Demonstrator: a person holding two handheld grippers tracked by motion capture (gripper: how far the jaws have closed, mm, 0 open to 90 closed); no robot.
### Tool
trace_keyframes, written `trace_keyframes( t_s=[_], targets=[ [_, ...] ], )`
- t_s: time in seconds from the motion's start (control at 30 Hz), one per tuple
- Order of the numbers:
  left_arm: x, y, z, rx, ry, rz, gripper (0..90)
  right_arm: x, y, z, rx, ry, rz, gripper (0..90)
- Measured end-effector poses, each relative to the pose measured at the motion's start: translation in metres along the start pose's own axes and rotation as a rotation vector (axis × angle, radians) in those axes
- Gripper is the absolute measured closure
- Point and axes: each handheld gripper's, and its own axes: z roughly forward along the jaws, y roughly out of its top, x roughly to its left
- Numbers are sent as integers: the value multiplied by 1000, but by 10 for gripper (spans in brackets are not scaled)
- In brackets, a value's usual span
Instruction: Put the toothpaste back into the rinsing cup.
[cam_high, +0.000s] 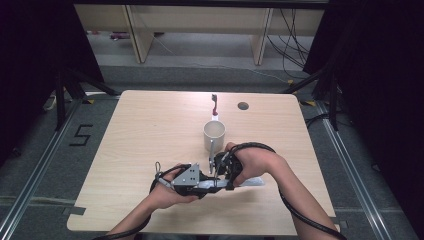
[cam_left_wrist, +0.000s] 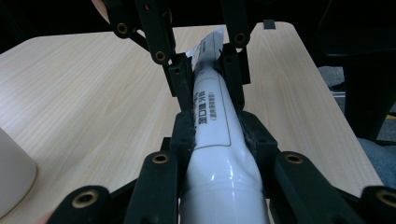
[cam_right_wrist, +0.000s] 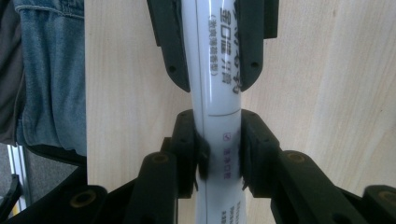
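Both grippers meet over the near middle of the table (cam_high: 150, 125), facing each other. The left gripper (cam_left_wrist: 218, 135) pinches the white toothpaste tube (cam_left_wrist: 217, 121) near its cap end; the right gripper (cam_right_wrist: 219, 149) has its fingers against the tube farther along, apparently gripping. A cream cup (cam_high: 214, 135) stands just beyond, a toothbrush (cam_high: 215, 106) behind it.
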Motion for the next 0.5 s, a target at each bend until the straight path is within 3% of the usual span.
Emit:
trace_keyframes(
  t_s=[0.03,0.13,0.17,0.33,0.4,0.5],
  targets=[
    [1,0,0,6,2,11,702,-3,-1,2,-14,-2,-34,688],
    [-1,-2,1,10,7,-5,703,-1,-2,0,-9,5,22,644],
    [0,-2,0,18,12,4,704,-3,-4,0,-16,-5,0,625],
    [3,-4,-4,-4,25,-1,707,-3,-13,-6,-83,-21,79,526],
    [3,-5,-6,-11,41,-14,707,-3,-19,-12,-152,-69,84,491],
    [7,-7,-11,-29,63,-30,707,4,-35,-29,-270,-145,174,439]
  ],
)
